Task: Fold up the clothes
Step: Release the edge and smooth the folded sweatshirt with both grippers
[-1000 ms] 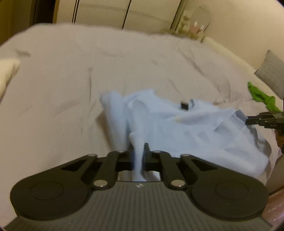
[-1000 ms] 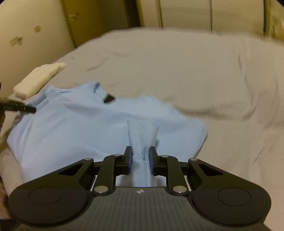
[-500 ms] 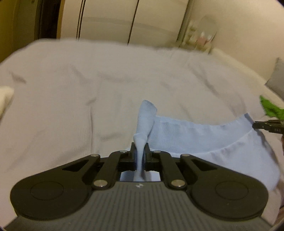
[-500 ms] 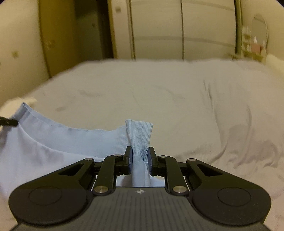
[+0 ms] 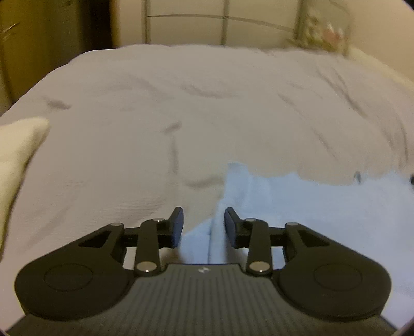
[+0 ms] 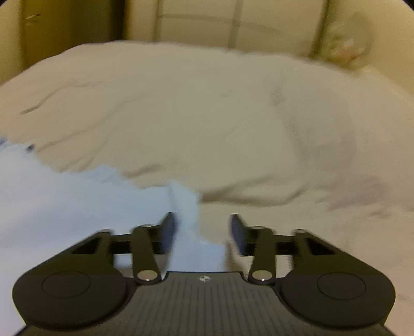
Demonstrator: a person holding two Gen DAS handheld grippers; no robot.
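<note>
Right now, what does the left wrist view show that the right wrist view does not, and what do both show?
Only the left wrist view shows a cream folded cloth at its left edge and the left hand-held gripper, its jaws opening over a light blue corner.

Only the right wrist view shows the right hand-held gripper, its jaws opening, with a light blue corner beside its left pad.

Both show the light blue garment lying on the grey bedcover, and pale cupboard doors behind.

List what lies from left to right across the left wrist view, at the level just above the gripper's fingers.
Folded cream cloth at the left edge → bare grey bedsheet → light blue garment, running to the right edge.
</note>
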